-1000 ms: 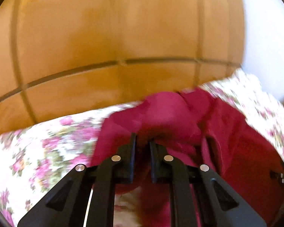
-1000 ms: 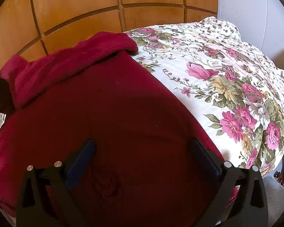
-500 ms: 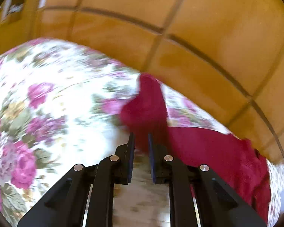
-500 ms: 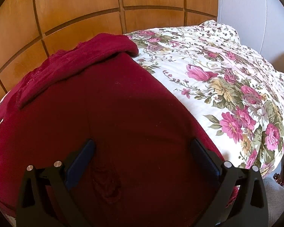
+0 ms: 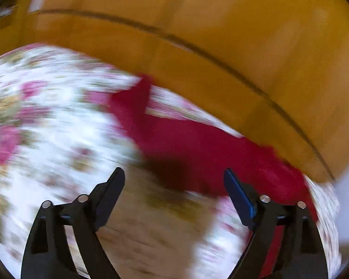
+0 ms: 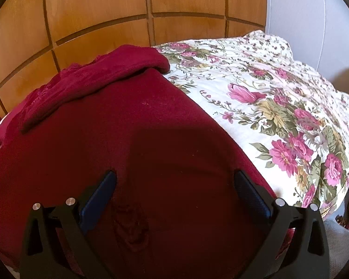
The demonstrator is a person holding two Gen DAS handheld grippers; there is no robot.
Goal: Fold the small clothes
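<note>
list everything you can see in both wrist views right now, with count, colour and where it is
garment: one, dark red, spread on the bed, a folded-over part along its far edge
bedspread: one, white with pink flowers and green leaves, covering the bed under and beside the garment
wood panelling: brown-orange panels with dark grooves, behind the bed
wall: pale grey-white, right of the panelling
grey fabric: one patch, lower right corner of the right wrist view, too little shown to name
left gripper: one, black with blue pads, jaws opening, nothing between them, above the bedspread near the garment's edge
right gripper: one, black with blue pads, jaws wide apart, over the garment
</note>
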